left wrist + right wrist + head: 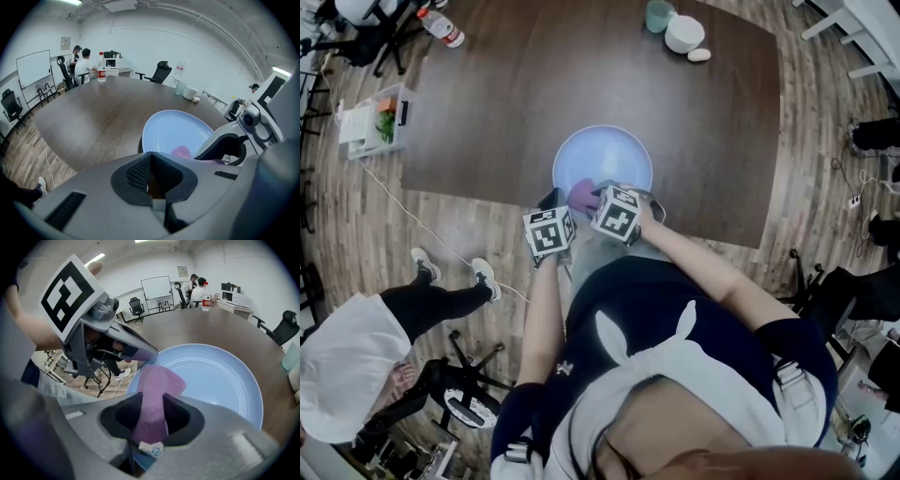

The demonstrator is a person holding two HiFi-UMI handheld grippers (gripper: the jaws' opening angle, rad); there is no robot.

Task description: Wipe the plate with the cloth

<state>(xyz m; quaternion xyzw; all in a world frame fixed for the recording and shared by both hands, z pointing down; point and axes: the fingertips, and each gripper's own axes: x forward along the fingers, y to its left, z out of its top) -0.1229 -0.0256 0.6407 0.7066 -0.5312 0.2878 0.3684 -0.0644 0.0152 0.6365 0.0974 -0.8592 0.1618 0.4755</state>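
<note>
A light blue plate (605, 155) (180, 131) (220, 376) lies on the dark wooden table (516, 103) near its front edge. My right gripper (589, 197) (152, 397) is shut on a purple cloth (582, 194) (157, 387), whose free end rests on the plate's near left part. The cloth (182, 151) also peeks out beside the right gripper in the left gripper view. Beside it, my left gripper (553, 200) (150, 155) has its tips closed at the plate's near left rim and seems to pinch it. Most of the plate shows bare.
At the table's far side stand a teal cup (658, 15), a white bowl (684, 34) and a water bottle (442, 28) (101, 68). A box (375, 117) sits on the floor at the left. A person (356, 370) is at lower left, near office chairs.
</note>
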